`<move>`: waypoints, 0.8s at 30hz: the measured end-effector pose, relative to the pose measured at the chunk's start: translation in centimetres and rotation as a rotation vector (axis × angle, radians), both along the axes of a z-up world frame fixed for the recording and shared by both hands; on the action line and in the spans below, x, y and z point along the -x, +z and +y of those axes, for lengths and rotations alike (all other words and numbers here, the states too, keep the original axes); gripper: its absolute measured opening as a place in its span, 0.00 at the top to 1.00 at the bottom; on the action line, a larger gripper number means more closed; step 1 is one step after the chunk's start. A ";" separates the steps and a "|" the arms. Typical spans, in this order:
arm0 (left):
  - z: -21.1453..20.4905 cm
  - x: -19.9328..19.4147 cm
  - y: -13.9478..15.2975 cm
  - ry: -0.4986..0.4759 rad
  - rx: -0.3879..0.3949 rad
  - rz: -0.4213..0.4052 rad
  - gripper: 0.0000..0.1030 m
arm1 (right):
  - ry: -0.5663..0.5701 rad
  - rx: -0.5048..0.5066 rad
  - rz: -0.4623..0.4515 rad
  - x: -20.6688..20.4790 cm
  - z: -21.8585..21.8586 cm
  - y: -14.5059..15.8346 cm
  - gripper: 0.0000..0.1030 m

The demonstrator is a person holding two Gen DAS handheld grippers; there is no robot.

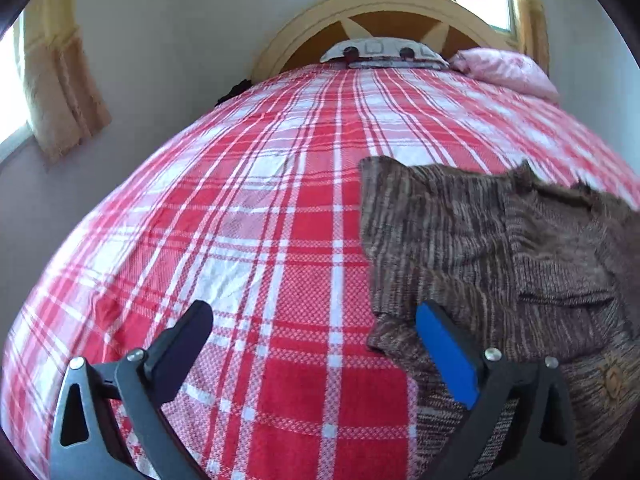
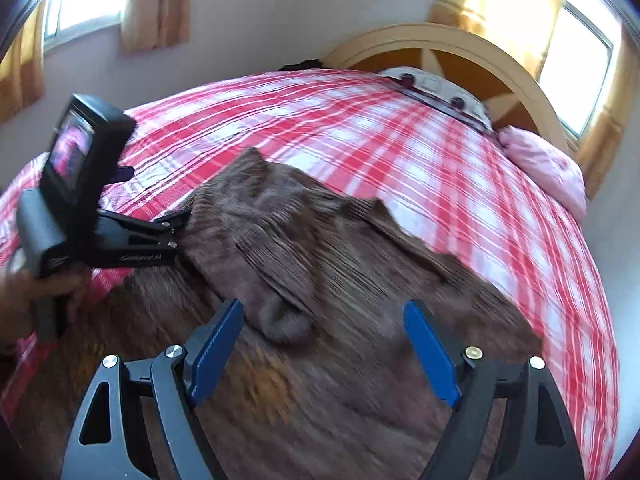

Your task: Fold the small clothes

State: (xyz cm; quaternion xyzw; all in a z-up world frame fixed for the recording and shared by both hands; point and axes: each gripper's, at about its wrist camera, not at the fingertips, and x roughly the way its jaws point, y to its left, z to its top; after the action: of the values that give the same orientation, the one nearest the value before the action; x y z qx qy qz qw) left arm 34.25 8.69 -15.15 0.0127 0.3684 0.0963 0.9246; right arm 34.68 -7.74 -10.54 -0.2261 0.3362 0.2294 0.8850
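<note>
A brown knitted garment (image 1: 500,256) lies on the red and white checked bedspread (image 1: 248,208), partly folded over itself. My left gripper (image 1: 316,328) is open at the garment's left edge, its blue-padded right finger (image 1: 444,356) over the cloth. In the right wrist view the garment (image 2: 320,260) fills the middle, blurred by motion. My right gripper (image 2: 324,340) is open and empty just above it. The left gripper (image 2: 176,224) also shows there at the left, its tips at the garment's edge.
The bedspread (image 2: 440,152) covers a wide bed. A curved wooden headboard (image 1: 384,4), a patterned pillow (image 1: 384,54) and a pink pillow (image 1: 508,70) are at the far end. Curtained windows (image 2: 576,56) flank the bed.
</note>
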 end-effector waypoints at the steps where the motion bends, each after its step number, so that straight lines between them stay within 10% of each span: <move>1: 0.5 0.1 0.0 0.002 0.038 -0.002 0.00 | 0.014 0.016 0.002 -0.4 1.1 -0.5 0.29; 6: 2.1 -0.1 -0.6 0.015 0.161 0.016 0.00 | 0.042 0.135 0.007 -2.4 5.6 -4.0 0.35; 9: 2.4 -0.2 -0.9 0.009 0.193 0.027 0.00 | -0.002 0.145 0.048 -4.4 5.4 -5.3 0.73; 12: 2.2 -0.2 -0.9 0.003 0.188 0.026 0.00 | -0.070 0.029 0.075 -5.9 2.9 -4.4 0.88; 24: 1.5 -0.5 -1.0 -0.025 0.150 0.035 0.00 | -0.287 -0.085 0.202 -11.0 -4.7 -4.6 0.90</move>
State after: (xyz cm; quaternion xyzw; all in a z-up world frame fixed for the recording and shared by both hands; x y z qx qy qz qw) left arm 34.70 10.15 -16.13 -0.0506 0.3903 0.0567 0.9175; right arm 45.71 -12.47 -15.15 -0.1142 0.4424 0.1365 0.8790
